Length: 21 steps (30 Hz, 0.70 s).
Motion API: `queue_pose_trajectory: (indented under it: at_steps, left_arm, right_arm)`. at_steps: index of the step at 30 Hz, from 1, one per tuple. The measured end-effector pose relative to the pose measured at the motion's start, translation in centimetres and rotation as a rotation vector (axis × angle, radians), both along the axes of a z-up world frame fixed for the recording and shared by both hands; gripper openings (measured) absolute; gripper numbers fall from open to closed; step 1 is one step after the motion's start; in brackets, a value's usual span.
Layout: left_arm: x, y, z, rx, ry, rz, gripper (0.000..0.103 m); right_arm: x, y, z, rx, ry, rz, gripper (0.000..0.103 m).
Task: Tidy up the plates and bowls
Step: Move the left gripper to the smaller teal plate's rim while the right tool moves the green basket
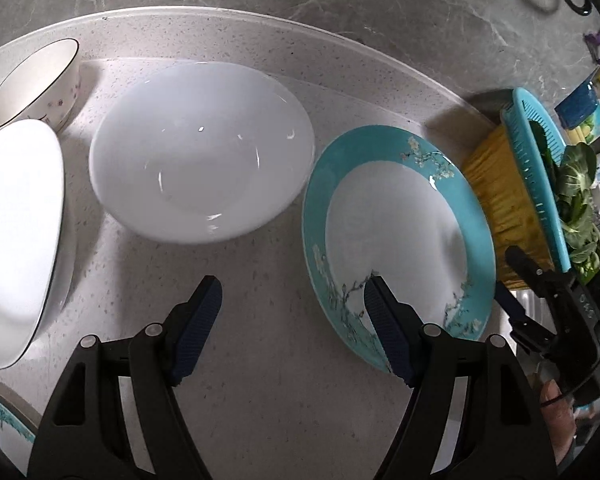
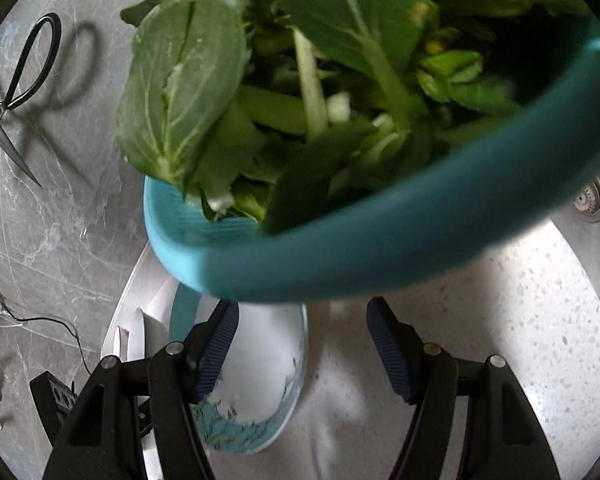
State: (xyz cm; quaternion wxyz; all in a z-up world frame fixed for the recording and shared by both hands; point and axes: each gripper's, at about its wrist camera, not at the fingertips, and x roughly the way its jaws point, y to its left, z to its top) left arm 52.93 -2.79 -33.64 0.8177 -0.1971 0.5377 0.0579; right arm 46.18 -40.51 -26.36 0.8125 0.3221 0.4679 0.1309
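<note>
In the left wrist view a large white bowl [image 1: 202,150] sits mid-counter. A teal-rimmed floral plate [image 1: 396,236] lies to its right. A white dish [image 1: 16,232] and a small black-rimmed bowl with flowers [image 1: 36,84] are at the left. Another teal plate's edge [image 1: 0,416] shows bottom left. My left gripper [image 1: 292,300] is open and empty above the counter, its right finger over the teal plate's edge. My right gripper [image 2: 302,334] is open and empty, beside the teal plate [image 2: 256,376], and also shows in the left wrist view [image 1: 540,312].
A teal colander of leafy greens [image 2: 340,120] fills the right wrist view just ahead of the fingers; it also shows in the left wrist view [image 1: 540,168] with a yellow cloth [image 1: 504,208]. Scissors [image 2: 16,92] lie on the grey marble. A sink drain [image 2: 590,196] is at the right.
</note>
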Motion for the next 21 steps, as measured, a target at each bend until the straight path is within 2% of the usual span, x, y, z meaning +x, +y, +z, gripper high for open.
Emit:
queue_pose_trajectory:
  at_steps: [4, 11, 15, 21]
  left_arm:
    - [0.5, -0.5, -0.4, 0.026, -0.006, -0.006, 0.071]
    - [1.4, -0.8, -1.0, 0.03, -0.022, 0.003, 0.07]
    - [2.2, -1.6, -1.5, 0.011, -0.007, -0.041, 0.053]
    - [3.9, -1.8, -1.8, 0.021, 0.02, -0.054, 0.052]
  right_arm:
    - [-0.2, 0.6, 0.2, -0.048, -0.003, -0.015, 0.07]
    - [-0.9, 1.3, -0.2, -0.022, 0.006, -0.082, 0.068]
    - [-0.8, 1.5, -0.9, -0.01, 0.033, -0.086, 0.068]
    - [-0.4, 1.3, -1.4, 0.003, 0.053, -0.109, 0.068]
